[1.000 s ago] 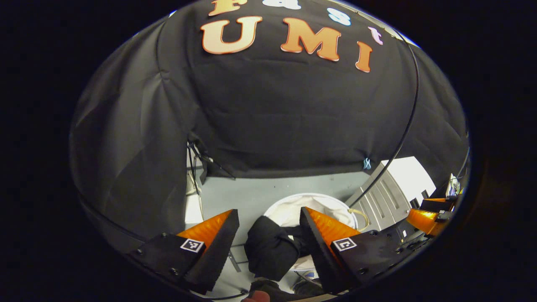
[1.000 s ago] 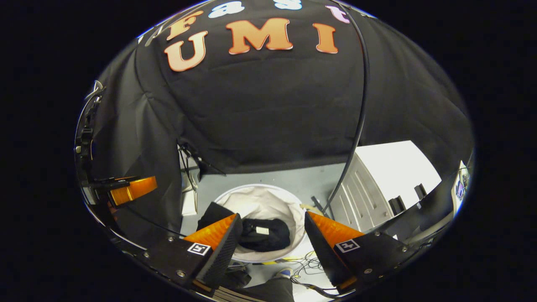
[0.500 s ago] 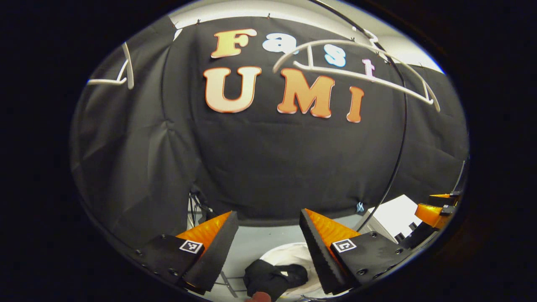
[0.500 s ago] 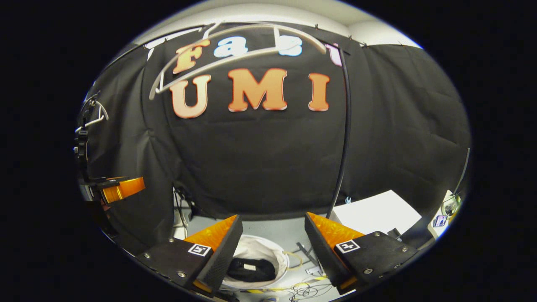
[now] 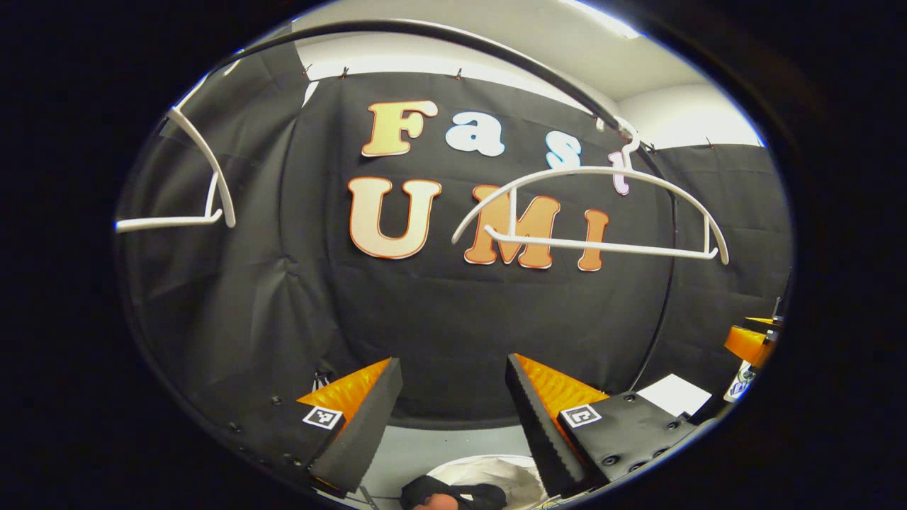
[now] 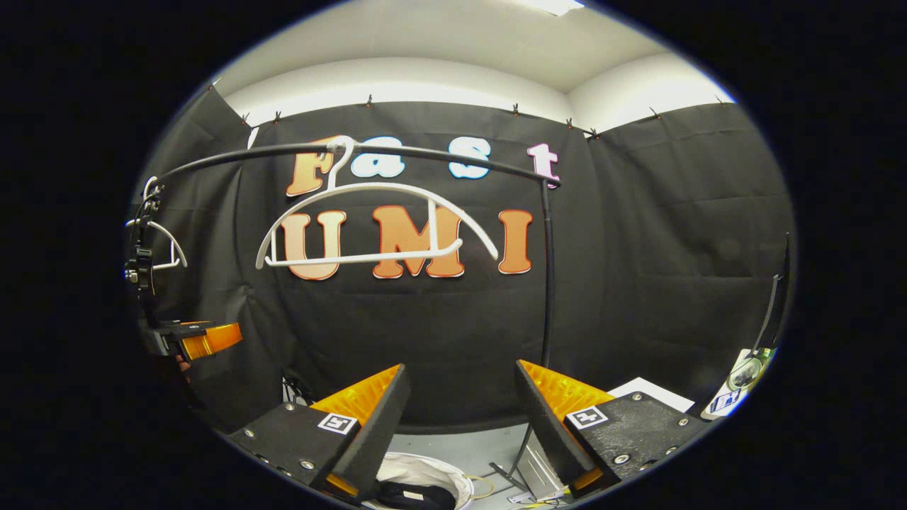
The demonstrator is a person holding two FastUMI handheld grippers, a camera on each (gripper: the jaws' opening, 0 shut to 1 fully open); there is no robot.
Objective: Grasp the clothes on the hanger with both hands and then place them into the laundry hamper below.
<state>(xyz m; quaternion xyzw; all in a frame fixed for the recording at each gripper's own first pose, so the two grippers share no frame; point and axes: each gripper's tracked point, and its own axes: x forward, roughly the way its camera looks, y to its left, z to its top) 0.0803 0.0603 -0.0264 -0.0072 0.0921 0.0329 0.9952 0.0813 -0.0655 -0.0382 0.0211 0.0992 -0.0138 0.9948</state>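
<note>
Our left hand-held gripper (image 5: 452,418) is raised with its jaws spread wide and nothing between them, and our right hand-held gripper (image 6: 460,425) is the same: open and empty, pointing at the booth wall.

We take the laundry hamper (image 6: 453,476) as our landmark. It sits on the floor below both grippers, its pale rim showing at the bottom of each view. The dark clothes (image 6: 414,496) lie bundled inside it; in the left gripper view the same bundle (image 5: 453,492) rests against the near side of the hamper's pale lining. High above the hamper, a white hanger (image 6: 375,227) hangs bare from the black rail (image 6: 439,152), and a second bare white hanger (image 5: 191,191) hangs farther along the rail, well off to the side of the hamper.

We judge the task essentially done: garment in the hamper, hanger stripped, both grippers free.

What could still go wrong is modest. We cannot tell whether part of the cloth drapes over the hamper's rim, since the bottom edge of each view cuts it off; if it does, it could slide out under its own weight. Cables lie on the floor beside the hamper, so a careless step back could snag one and tip it. Swinging the raised grippers could also knock the light hanger off the rail.
</note>
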